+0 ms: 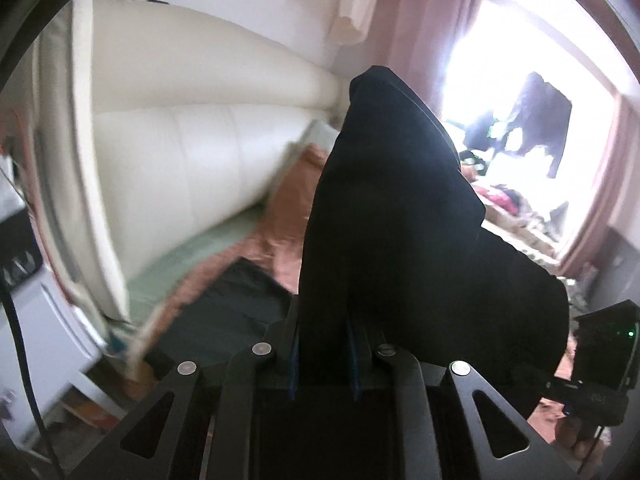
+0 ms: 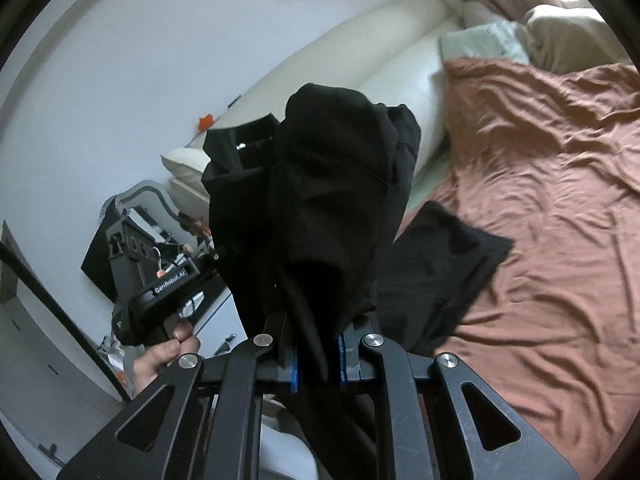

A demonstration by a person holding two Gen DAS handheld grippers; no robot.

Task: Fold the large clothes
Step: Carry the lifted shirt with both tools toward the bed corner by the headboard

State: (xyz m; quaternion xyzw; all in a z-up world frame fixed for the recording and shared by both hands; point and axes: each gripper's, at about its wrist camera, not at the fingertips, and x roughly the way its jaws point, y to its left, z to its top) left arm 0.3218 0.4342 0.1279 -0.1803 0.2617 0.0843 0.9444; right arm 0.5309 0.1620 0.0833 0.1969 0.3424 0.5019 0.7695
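The bed [image 2: 560, 220] under its rust sheet [image 2: 540, 152] spreads below you, a folded dark piece [image 2: 436, 264] lying on it. You hold 1 black garment [image 2: 320, 200] aloft: your left gripper [image 1: 324, 356] and right gripper [image 2: 316, 356] each pinch its cloth.

Left wrist view: looks forward along the left gripper [image 1: 324, 354], facing the white headboard [image 1: 192, 152] and a bright window [image 1: 520, 92] ahead to the right; black cloth [image 1: 400, 220] fills the near centre.
Right wrist view: looks forward along the right gripper [image 2: 316, 360], down across the bed [image 2: 560, 220] to its right.
Shared: headboard, bed, the folded black garment [image 2: 436, 264] lying just ahead of both grippers, and the held cloth.
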